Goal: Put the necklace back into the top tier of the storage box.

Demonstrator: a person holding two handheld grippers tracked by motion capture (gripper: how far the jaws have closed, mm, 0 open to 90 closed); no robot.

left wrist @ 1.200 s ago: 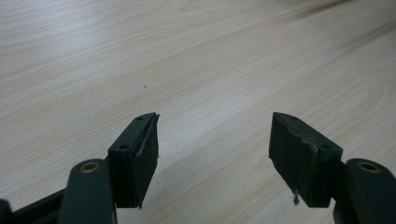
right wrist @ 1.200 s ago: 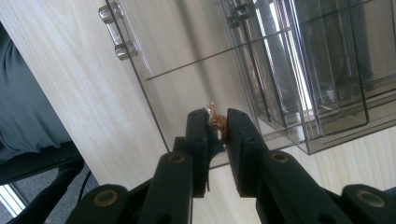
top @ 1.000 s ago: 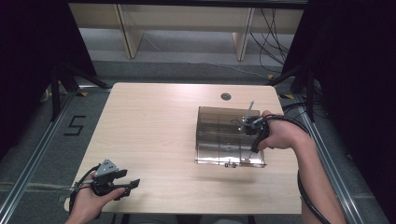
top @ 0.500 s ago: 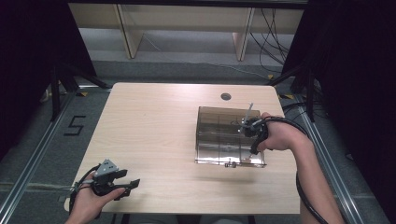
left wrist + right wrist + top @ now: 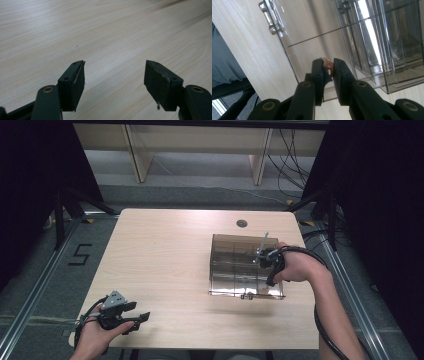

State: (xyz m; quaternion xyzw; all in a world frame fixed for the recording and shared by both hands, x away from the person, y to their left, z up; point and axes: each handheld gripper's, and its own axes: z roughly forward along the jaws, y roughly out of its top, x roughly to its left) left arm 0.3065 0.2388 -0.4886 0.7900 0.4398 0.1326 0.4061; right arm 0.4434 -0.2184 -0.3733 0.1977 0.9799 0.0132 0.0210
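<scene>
A smoky clear plastic compartment box (image 5: 235, 270) lies open on the right half of the wooden table (image 5: 165, 250). My right gripper (image 5: 263, 256) hangs over the box's right side, held by a hand coming from the right. In the right gripper view the right gripper (image 5: 328, 62) is shut on a small coppery-brown piece (image 5: 329, 68), just above the box's clear panel (image 5: 367, 37). What the piece is I cannot make out. My left gripper (image 5: 140, 321) rests low at the table's front left corner. Its jaws stand open over bare wood, nothing between them (image 5: 113, 75).
The box has a small latch (image 5: 246, 295) on its near edge, seen too in the right gripper view as a clear latch (image 5: 270, 17). A round cable hole (image 5: 242, 223) sits near the table's far edge. Cables trail from both grippers. Dark curtains flank the table.
</scene>
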